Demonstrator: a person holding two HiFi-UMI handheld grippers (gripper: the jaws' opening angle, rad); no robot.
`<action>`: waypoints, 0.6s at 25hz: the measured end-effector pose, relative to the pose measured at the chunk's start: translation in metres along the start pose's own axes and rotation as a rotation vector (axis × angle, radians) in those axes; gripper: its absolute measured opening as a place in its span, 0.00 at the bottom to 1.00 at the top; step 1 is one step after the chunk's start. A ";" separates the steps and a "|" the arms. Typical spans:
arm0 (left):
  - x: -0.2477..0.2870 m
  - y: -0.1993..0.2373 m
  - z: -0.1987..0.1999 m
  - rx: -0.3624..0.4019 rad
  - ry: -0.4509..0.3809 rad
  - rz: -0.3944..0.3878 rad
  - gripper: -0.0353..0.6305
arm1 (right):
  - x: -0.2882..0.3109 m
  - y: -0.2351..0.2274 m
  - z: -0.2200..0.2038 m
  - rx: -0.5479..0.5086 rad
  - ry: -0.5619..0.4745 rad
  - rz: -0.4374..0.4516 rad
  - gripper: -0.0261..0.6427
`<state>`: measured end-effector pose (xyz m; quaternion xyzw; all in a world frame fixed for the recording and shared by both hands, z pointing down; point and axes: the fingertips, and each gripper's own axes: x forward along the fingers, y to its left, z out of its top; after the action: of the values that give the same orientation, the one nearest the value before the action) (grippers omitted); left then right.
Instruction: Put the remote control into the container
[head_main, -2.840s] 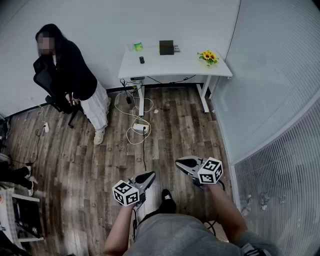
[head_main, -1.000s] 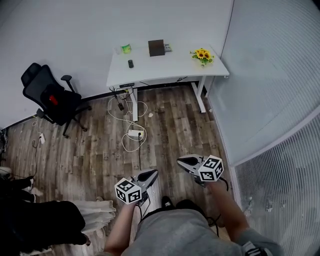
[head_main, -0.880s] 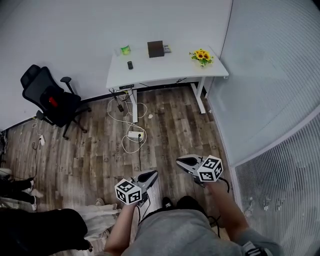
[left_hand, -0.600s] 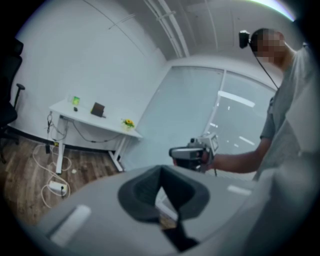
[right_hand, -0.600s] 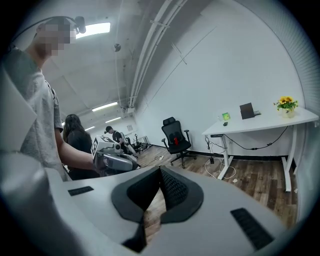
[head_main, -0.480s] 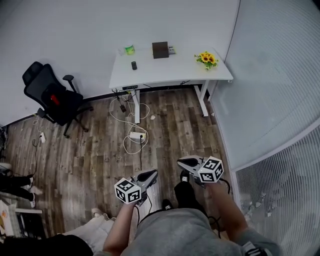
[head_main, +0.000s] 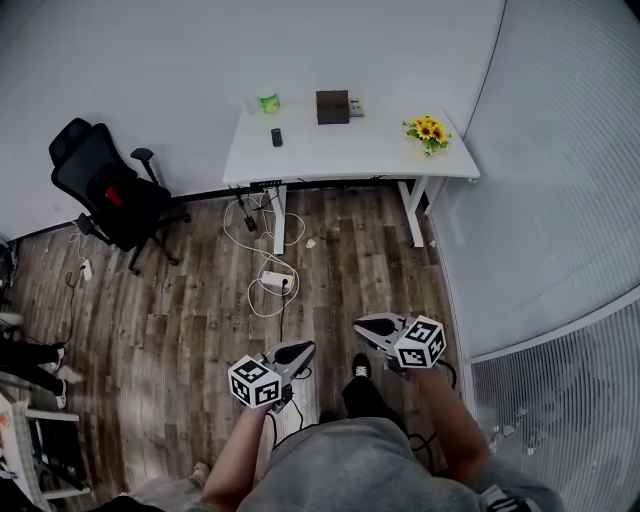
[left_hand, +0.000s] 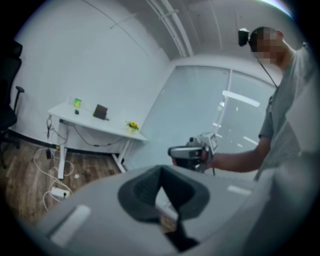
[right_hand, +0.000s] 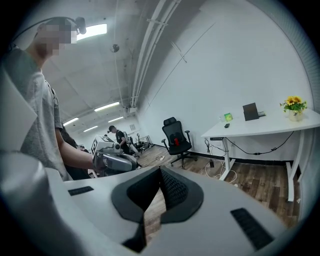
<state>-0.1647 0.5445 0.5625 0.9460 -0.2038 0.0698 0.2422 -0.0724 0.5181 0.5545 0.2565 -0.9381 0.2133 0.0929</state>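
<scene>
White desk (head_main: 340, 152) now farther right across wood floor (head_main: 190, 300); left claw (head_main: 301, 349), right claw (head_main: 362, 326) closed, empty.

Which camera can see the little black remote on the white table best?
The head view: it looks down on the remote control lying clear on the white table. Both gripper views show it only as a tiny dark speck.

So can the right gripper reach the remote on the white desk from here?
Probably not yet: the right gripper is a stretch of wooden floor away from the desk holding the remote. Nothing blocks the way but loose cables by the desk leg.
</scene>
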 end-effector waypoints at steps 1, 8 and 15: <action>0.006 0.005 0.002 0.000 0.004 0.003 0.05 | 0.001 -0.008 0.002 0.001 0.000 0.004 0.06; 0.047 0.027 0.028 -0.002 0.001 0.022 0.05 | 0.001 -0.052 0.017 0.009 0.009 0.036 0.06; 0.092 0.049 0.064 -0.016 -0.013 0.068 0.05 | -0.007 -0.104 0.039 0.020 0.030 0.083 0.06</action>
<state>-0.0997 0.4420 0.5492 0.9371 -0.2378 0.0701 0.2457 -0.0148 0.4234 0.5542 0.2150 -0.9443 0.2303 0.0954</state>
